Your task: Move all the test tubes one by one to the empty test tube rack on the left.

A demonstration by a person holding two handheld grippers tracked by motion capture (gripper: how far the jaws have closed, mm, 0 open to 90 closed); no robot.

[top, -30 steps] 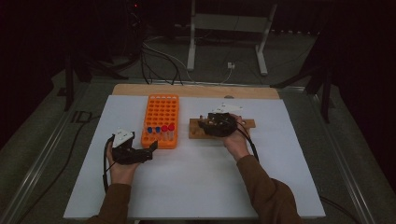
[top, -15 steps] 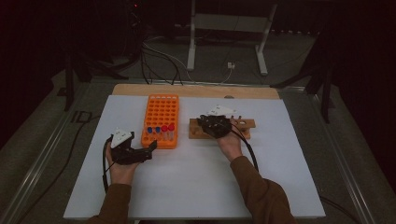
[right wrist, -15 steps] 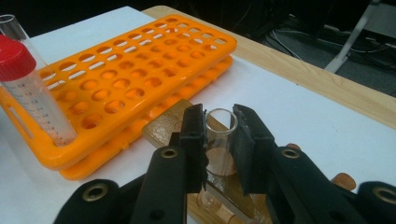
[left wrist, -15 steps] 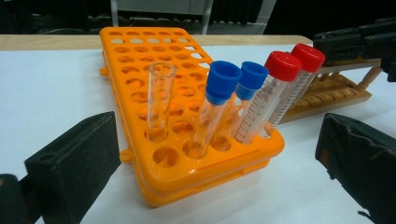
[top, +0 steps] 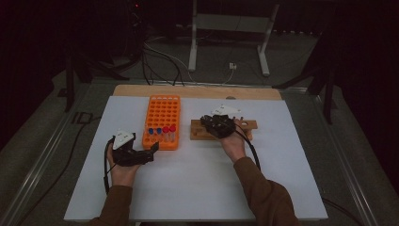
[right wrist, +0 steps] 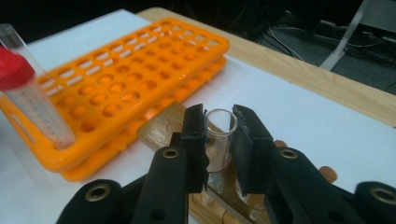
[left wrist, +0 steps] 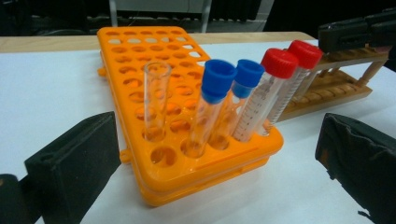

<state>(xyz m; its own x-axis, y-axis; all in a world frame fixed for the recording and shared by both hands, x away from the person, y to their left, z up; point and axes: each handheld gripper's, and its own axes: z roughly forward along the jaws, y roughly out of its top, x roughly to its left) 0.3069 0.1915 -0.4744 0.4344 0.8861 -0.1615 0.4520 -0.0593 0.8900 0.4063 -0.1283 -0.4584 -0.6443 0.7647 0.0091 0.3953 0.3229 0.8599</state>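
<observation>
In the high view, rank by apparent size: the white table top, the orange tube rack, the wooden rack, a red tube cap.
1. white table top, by far the largest.
2. orange tube rack.
3. wooden rack, partly covered by the right gripper, so its rank against the orange one is unsure.
4. red tube cap, smallest.

In the right gripper view, the right gripper (right wrist: 219,128), whose jaws have just been closing, clamps an uncapped clear glass tube (right wrist: 218,140) standing in the wooden rack (right wrist: 161,126), with the orange rack (right wrist: 126,88) and a red-capped tube (right wrist: 28,98) beyond on the white table (right wrist: 299,121).
</observation>
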